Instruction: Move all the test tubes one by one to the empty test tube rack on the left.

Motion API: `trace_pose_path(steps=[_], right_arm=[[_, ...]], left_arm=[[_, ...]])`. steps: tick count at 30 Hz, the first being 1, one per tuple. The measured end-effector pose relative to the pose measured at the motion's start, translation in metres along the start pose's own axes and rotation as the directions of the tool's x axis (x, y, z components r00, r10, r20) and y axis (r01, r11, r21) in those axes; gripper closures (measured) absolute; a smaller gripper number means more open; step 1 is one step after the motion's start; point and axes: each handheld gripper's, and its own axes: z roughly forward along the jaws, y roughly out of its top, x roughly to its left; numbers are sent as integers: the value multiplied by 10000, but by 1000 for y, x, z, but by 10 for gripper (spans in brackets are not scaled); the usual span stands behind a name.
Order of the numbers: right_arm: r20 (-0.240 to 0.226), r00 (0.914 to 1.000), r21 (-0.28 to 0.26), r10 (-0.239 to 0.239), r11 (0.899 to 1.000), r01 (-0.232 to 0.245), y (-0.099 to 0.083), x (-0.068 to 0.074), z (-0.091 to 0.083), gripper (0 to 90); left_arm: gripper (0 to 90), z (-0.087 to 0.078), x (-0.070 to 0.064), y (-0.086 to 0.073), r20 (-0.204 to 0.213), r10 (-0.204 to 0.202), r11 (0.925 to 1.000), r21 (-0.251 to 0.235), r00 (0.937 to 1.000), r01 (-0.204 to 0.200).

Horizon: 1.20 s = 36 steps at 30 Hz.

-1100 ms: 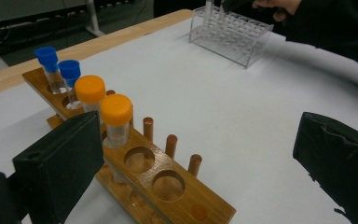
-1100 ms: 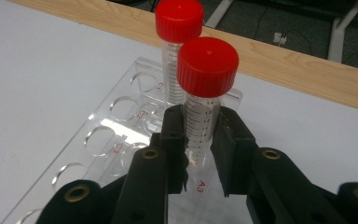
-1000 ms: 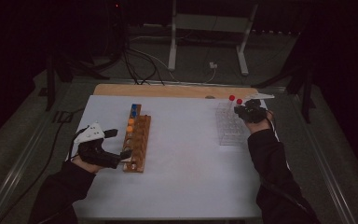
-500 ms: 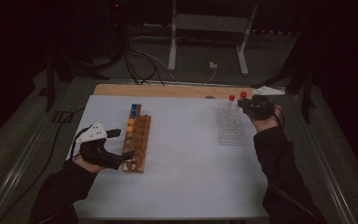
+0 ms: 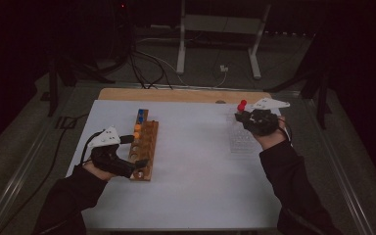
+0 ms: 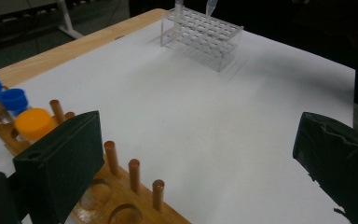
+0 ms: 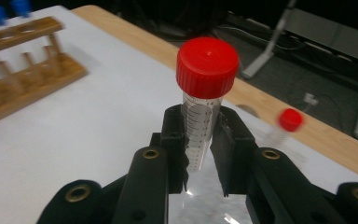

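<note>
My right gripper (image 7: 200, 122) is shut on a clear graduated tube with a red cap (image 7: 207, 65) and holds it upright above the clear plastic rack (image 5: 242, 141) at the table's right. In the high view the right gripper (image 5: 247, 117) carries the red cap (image 5: 242, 104) at its left. A second red-capped tube (image 7: 289, 119) stands blurred behind. My left gripper (image 6: 200, 163) is open wide, its left jaw over the near end of the wooden rack (image 6: 121, 196). In the high view the left gripper (image 5: 129, 164) sits at that rack's (image 5: 144, 142) near end.
The wooden rack holds an orange-capped tube (image 6: 35, 123) and two blue-capped tubes (image 6: 13, 99) at its far end. The clear rack (image 6: 203, 35) lies across the white table top (image 5: 196, 161). A wooden strip (image 5: 176, 94) edges the far side; cables and stand legs lie beyond.
My right gripper has risen with the red-capped tube, lifting it up from the clear rack. The left gripper has barely shifted at the wooden rack's near end.
</note>
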Motion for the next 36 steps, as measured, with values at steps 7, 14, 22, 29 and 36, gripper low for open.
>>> trace_pose_path(steps=[7,14,22,29,36], right_arm=[[-960,9941,-7,-503,9987,504,-5,36,-1,747],[-1838,9786,120,-928,9953,966,-12,70,1,747],[-2813,9489,307,-1428,9870,1576,-20,107,11,747],[-3497,9220,302,-1662,9816,1885,-23,132,16,747],[-3851,9064,302,-1736,9793,2004,-25,144,19,747]], left_arm=[[26,8,-6,6,254,94,10000,-14,9996,-94],[40,22,-16,13,542,412,9988,244,9977,-425],[51,41,-29,21,1034,643,9975,220,9926,-669],[107,58,-39,28,1302,876,9955,249,9876,-916],[276,72,-45,35,1453,1129,9927,246,9829,-1177]])
